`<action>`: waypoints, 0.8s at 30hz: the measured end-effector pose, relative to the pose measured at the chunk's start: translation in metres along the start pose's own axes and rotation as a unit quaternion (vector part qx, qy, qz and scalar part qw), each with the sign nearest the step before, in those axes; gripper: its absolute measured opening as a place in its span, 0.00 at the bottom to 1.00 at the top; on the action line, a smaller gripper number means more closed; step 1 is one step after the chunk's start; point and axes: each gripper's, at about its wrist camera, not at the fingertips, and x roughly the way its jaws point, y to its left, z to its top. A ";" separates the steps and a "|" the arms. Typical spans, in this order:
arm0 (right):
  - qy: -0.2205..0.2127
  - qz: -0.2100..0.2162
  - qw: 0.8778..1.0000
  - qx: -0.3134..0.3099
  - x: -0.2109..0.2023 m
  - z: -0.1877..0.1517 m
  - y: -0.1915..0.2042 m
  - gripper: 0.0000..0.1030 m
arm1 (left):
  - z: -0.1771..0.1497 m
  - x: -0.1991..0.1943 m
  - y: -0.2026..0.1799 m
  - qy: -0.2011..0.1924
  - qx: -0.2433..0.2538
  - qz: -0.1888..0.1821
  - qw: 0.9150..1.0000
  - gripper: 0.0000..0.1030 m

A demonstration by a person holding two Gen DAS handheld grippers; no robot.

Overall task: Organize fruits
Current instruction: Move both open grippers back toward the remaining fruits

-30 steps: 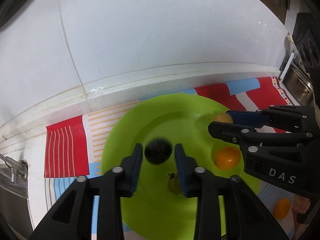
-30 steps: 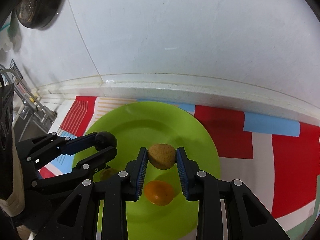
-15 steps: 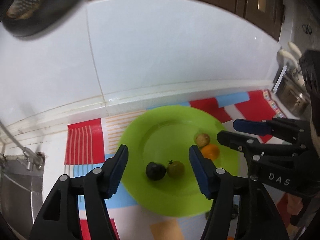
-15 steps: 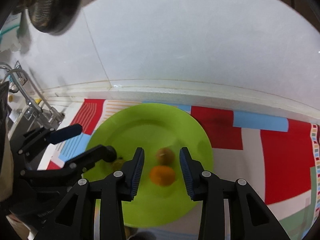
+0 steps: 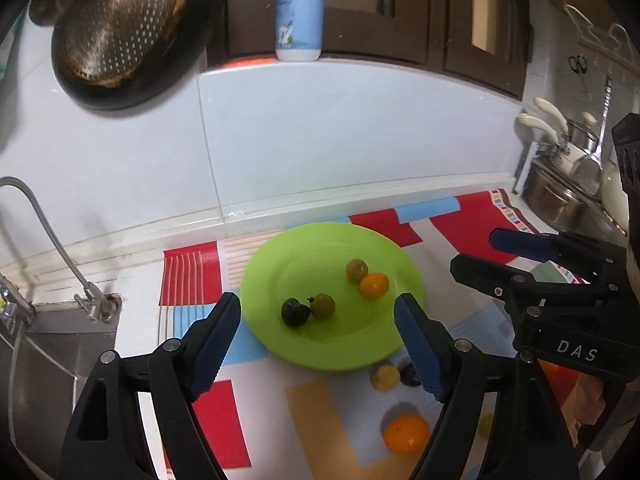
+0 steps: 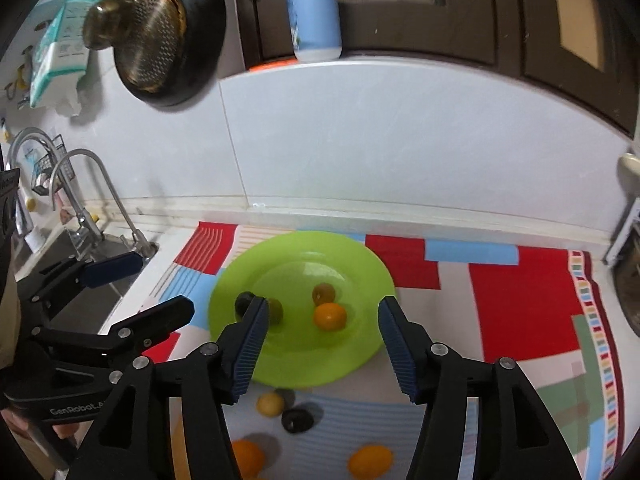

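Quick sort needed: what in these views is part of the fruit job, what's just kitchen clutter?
Job:
- green plate
- four fruits on the plate, e.g. the dark fruit
- loose fruits on the mat in front of the plate, e.g. the orange
- patterned mat

Clutter:
- blue bottle
- hanging strainer
- faucet
- pots

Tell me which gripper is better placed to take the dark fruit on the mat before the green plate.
Likely right: the right gripper, jaws just opening and empty, frames the dark fruit; in the left wrist view it is half hidden, off-centre.
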 end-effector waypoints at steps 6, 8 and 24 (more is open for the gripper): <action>-0.016 -0.010 1.000 0.001 -0.034 -0.017 0.004 0.61 | -0.011 -0.028 -0.014 -0.017 0.023 0.001 1.000 0.82; -0.019 -0.017 1.000 -0.001 -0.044 -0.023 0.005 0.61 | -0.016 -0.036 -0.017 -0.021 0.030 0.002 0.999 0.83; -0.007 -0.036 0.999 0.026 -0.084 -0.070 0.007 0.61 | -0.056 -0.060 -0.040 -0.023 0.057 -0.024 0.998 0.87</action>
